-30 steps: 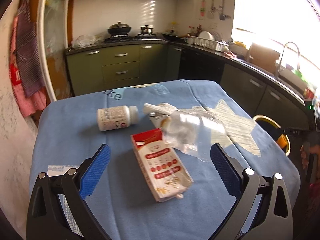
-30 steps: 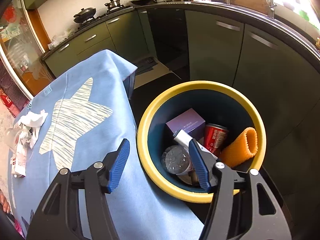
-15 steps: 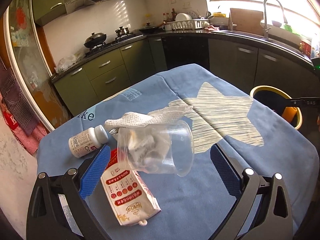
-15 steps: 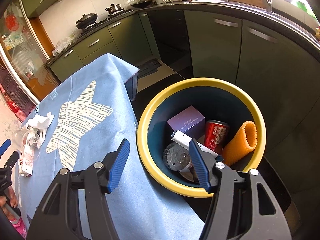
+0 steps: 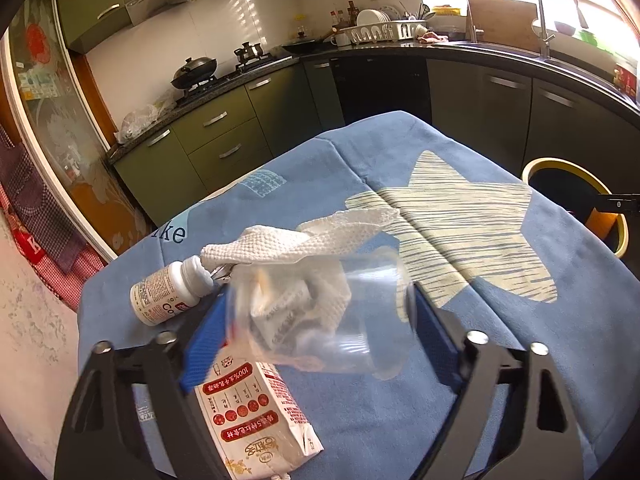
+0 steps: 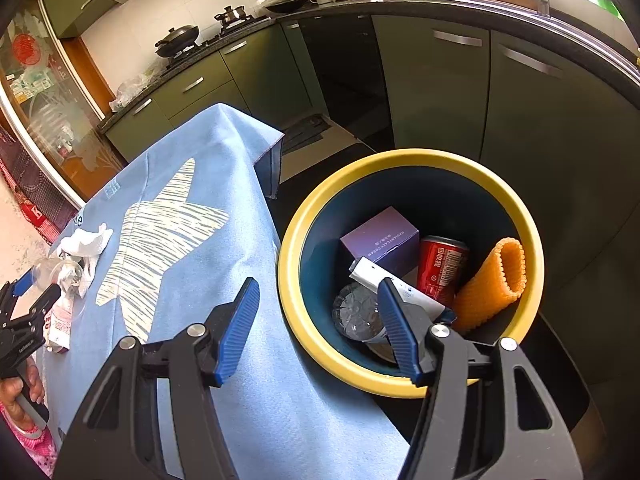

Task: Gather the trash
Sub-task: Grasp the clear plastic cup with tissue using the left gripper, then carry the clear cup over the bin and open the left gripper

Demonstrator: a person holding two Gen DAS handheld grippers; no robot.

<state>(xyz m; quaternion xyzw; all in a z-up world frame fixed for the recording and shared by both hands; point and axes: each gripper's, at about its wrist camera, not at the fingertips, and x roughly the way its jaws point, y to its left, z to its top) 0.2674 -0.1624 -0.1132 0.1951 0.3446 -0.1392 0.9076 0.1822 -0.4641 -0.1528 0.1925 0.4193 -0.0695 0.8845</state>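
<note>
The clear plastic cup [image 5: 320, 312] is blurred; pad contact cannot be told as the left gripper [image 5: 316, 332] is closing around it above the blue tablecloth [image 5: 520, 340]. The right gripper [image 6: 320, 328] is held open, empty, beside the yellow-rimmed bin [image 6: 404, 158].

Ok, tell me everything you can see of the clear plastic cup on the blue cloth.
The clear plastic cup lies on its side on the blue tablecloth, mouth toward the right. It is thin, transparent and stuffed with crumpled white paper towel that spills out over it. It sits between the blue pads of the left gripper, whose jaws are closing on it. Its lower edge overlaps the milk carton.
</note>
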